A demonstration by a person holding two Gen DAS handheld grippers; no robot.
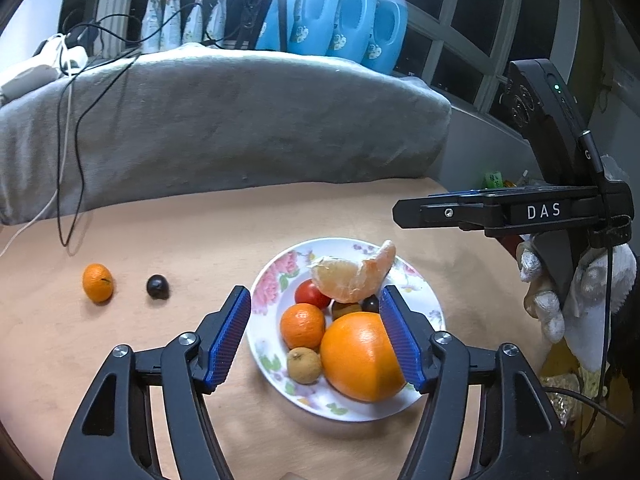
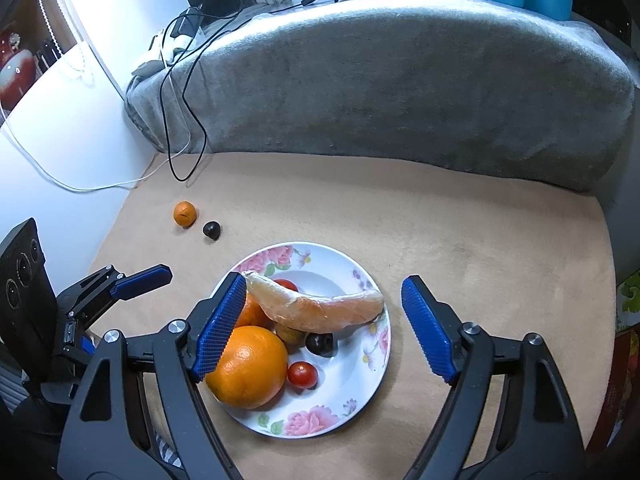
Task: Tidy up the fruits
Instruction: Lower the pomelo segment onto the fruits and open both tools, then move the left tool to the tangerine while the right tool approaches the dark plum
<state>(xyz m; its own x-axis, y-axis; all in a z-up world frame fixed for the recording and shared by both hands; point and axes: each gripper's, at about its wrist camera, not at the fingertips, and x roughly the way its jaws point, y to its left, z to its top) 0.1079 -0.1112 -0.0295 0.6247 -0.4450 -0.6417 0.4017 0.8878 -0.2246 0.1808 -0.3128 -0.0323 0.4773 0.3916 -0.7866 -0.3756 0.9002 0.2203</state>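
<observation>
A flowered plate (image 1: 256,344) holds a big orange (image 1: 356,360), a small mandarin (image 1: 302,326), a brown longan (image 1: 304,365), a cherry tomato (image 1: 310,294) and a dark grape (image 1: 370,303). A peeled citrus segment (image 1: 352,272) lies on top of them. My left gripper (image 1: 314,293) hangs open over the plate's near side, and its pads press on nothing. My right gripper (image 2: 325,282) is open above the segment (image 2: 320,308), apart from it. Left of the plate, a loose mandarin (image 1: 97,282) and a dark grape (image 1: 157,286) lie on the tan table.
A grey blanket-covered cushion (image 1: 240,120) walls off the table's far side, with black and white cables (image 1: 68,140) trailing down it. Blue detergent bottles (image 1: 348,16) stand behind it. A gloved hand (image 1: 560,304) holds the right gripper at the table's right edge.
</observation>
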